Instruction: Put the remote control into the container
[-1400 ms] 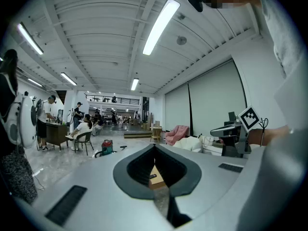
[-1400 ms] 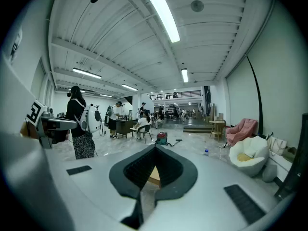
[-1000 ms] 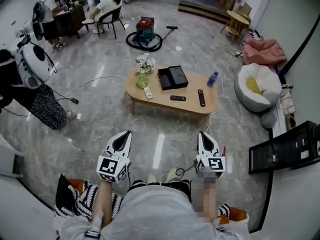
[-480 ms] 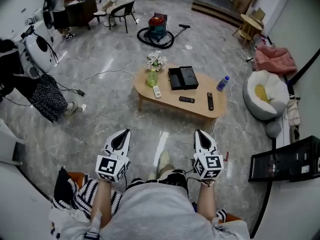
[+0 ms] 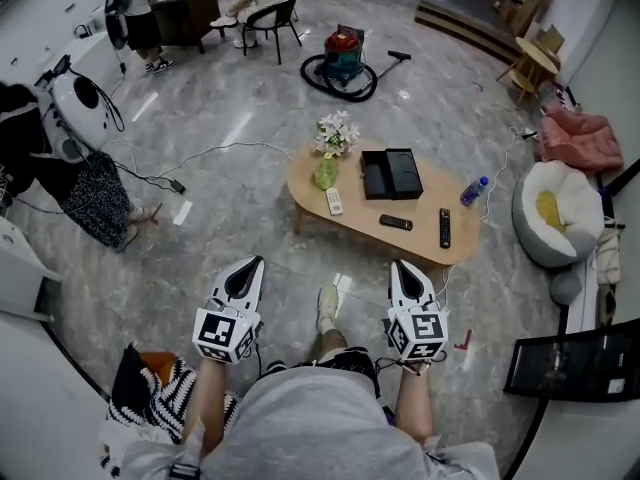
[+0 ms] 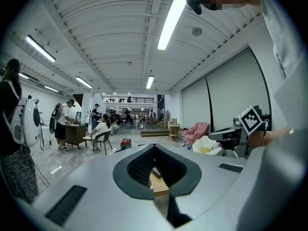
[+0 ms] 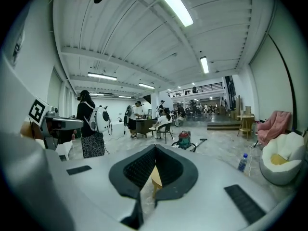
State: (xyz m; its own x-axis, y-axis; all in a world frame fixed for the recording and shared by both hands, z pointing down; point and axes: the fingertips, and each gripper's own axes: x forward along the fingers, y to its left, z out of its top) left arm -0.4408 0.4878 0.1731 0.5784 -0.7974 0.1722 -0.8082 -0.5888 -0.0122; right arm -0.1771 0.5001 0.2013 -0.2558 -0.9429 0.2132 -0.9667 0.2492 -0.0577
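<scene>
Left gripper (image 5: 250, 264), right gripper (image 5: 400, 266) both together, empty; only head view shows 3 remotes (image 5: 334, 201) (image 5: 396, 222) (image 5: 444, 227) near container (image 5: 390, 173).

light: bright, ceiling tubes (image 6: 173, 20) | glare: streaks on floor (image 5: 237, 128) | edges: fisheye-bent (dark corners) | focus: sharp

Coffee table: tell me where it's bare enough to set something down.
Bare wood lies between the black container and the water bottle, and between the white remote and the small black remote. The left end is crowded by the flower vase.
</scene>
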